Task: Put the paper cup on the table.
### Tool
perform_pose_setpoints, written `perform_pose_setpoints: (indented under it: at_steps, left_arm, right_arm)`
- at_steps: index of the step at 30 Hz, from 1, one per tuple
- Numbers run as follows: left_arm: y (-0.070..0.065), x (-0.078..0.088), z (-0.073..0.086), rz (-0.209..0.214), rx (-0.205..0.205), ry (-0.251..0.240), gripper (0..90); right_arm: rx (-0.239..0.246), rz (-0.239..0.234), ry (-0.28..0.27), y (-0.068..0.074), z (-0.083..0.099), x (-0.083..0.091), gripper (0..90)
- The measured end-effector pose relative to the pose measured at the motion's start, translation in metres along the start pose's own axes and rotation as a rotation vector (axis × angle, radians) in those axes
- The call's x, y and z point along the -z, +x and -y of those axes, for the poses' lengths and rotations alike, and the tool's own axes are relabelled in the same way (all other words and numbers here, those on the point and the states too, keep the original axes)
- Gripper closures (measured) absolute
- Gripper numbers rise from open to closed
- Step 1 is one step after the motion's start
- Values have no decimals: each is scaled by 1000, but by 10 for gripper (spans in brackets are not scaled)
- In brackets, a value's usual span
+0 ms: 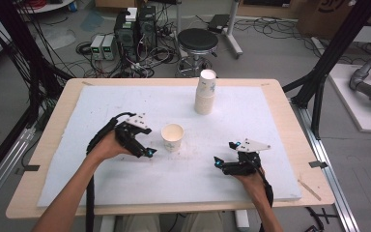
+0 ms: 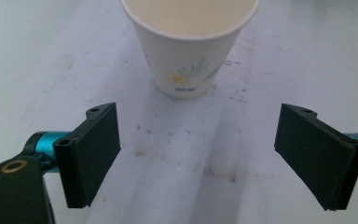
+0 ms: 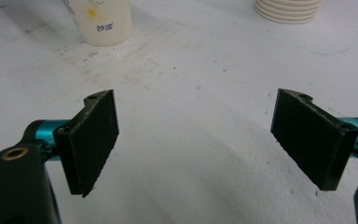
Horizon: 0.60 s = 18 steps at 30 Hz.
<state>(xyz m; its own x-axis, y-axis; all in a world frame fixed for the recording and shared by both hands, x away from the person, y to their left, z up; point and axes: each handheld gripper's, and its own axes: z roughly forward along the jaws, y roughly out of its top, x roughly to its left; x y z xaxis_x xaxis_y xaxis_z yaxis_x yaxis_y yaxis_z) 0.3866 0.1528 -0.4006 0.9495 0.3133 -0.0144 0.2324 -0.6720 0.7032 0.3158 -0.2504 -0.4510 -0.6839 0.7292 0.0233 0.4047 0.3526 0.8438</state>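
A single white paper cup (image 1: 172, 137) with a flower print stands upright and empty near the middle of the white board. My left gripper (image 1: 147, 152) sits just left of it. In the left gripper view the cup (image 2: 189, 46) stands a little beyond the jaws, which are apart with nothing between them around my left gripper (image 2: 198, 158). My right gripper (image 1: 225, 153) rests low at the front right, open and empty. In the right gripper view my right gripper (image 3: 196, 144) faces the cup (image 3: 103, 21) and a stack of cups (image 3: 289, 9) farther off.
The tall stack of paper cups (image 1: 205, 92) stands at the back of the white foam board (image 1: 270, 121), which covers a wooden table (image 1: 58, 111). Behind the table are a black stool (image 1: 198, 41), computer boxes (image 1: 135, 29) and cables on the floor.
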Motion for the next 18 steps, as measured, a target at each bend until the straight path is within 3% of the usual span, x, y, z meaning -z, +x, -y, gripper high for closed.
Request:
perform_pose_setpoints:
  at_steps: [3,4,5,6,9,14,18]
  left_arm:
    - [-9,20,21,-49,45,-101,141]
    - [-14,31,35,-83,67,-140,140]
    - [-14,31,35,-83,67,-140,141]
    - [-19,41,49,-119,99,-195,141]
    - [-24,47,61,-144,129,-232,140]
    - [-39,56,91,-221,206,-345,141]
    - [-51,54,103,-264,242,-379,140]
  right_arm:
    - [-3,0,2,1,0,0,155]
    - [1,3,-1,1,0,0,155]
    - [1,3,-1,1,0,0,155]
    - [1,4,-3,1,0,1,155]
    - [-4,1,-8,0,0,1,155]
    - [-16,1,-18,-1,1,2,155]
    - [-14,5,-15,0,1,2,155]
